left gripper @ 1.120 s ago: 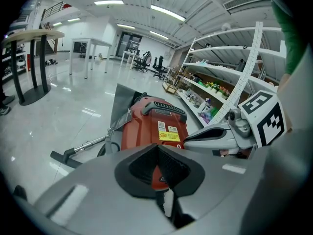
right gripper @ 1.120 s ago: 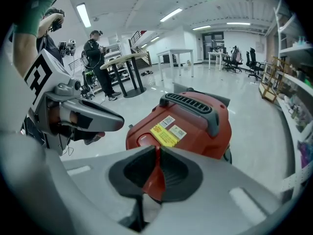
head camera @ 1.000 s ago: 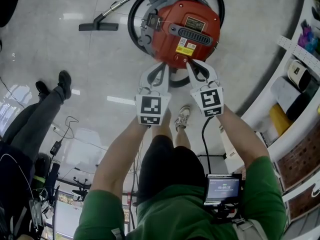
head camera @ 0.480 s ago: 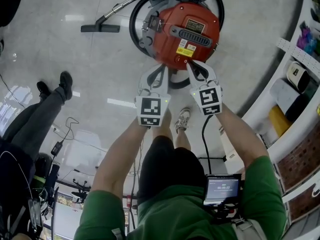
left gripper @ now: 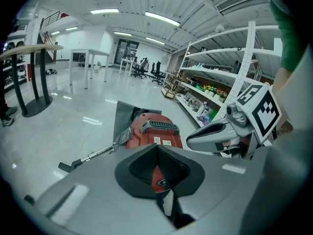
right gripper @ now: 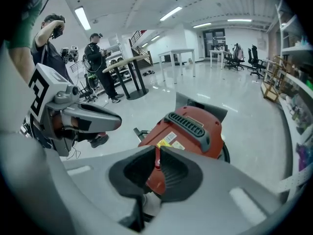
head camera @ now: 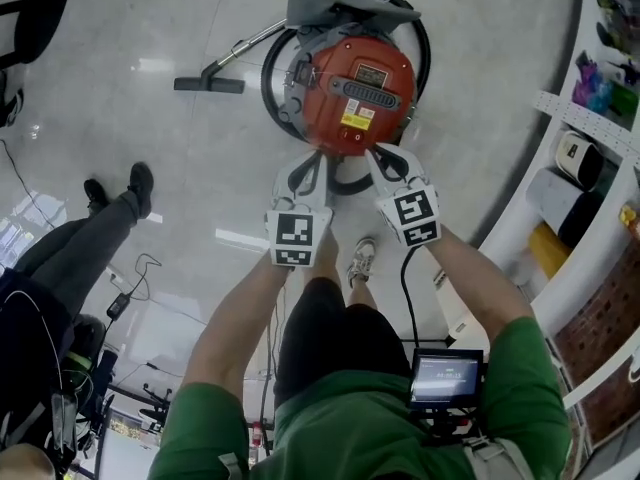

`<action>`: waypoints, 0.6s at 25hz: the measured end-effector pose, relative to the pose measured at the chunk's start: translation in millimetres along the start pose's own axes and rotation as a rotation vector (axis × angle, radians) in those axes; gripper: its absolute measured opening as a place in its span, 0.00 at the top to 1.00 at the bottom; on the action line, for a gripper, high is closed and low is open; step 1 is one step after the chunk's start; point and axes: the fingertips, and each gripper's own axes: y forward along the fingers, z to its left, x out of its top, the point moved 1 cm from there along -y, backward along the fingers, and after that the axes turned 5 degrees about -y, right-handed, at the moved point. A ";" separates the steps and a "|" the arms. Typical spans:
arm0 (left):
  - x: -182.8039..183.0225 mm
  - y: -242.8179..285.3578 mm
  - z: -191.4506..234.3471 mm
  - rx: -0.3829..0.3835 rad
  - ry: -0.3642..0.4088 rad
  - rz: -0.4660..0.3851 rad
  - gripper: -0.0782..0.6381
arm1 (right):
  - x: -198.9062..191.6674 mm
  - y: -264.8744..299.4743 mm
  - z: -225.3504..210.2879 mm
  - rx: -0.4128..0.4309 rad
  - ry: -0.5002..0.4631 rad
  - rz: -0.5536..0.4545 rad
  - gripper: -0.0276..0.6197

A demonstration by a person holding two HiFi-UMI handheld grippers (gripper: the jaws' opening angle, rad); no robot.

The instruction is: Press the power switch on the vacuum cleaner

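Glossy floor point(head camera: 150, 148) spreads below. Both forearms reach forward side by side. The left gripper point(head camera: 310, 160) and right gripper point(head camera: 380, 156) have their jaws pressed together, empty. Just past both tips sits the red vacuum cleaner point(head camera: 358, 93). This looks like the final approach: next, one tip must push the switch, which I cannot pick out.

No label point(head camera: 352, 118) on the vacuum cleaner point(head camera: 357, 93) is legible.
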 end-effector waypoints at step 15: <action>105.2 -101.4 -62.7 0.036 0.053 -0.211 0.88 | 97.8 -147.5 -4.2 -0.082 -0.050 -0.241 0.93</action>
